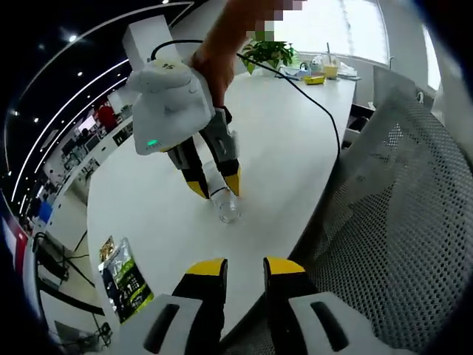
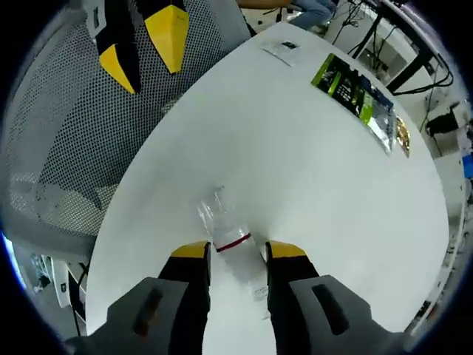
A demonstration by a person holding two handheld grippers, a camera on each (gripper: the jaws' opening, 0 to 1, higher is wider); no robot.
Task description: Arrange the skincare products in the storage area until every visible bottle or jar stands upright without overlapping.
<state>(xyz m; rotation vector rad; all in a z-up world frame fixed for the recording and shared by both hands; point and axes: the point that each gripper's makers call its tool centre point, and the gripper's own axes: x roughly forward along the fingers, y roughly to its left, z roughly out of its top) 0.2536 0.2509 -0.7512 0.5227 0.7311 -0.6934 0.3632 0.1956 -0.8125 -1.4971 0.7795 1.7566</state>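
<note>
**Bottle down on tabletop**

While lying flat on the white tabletop (image 2: 310,163), clear bottle (image 2: 235,251) sits between right tool (image 2: 238,253) jaws, gripped near its red band. Left tool (image 1: 244,266) spread, holding nothing, beside mesh chair (image 1: 399,222).

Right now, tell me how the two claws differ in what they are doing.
The right claw straddles a clear bottle lying on the white table; the left claw holds nothing. The right claw sits over the tabletop; the left claw hovers at the table's edge near a mesh chair. Both have yellow tips.
</note>
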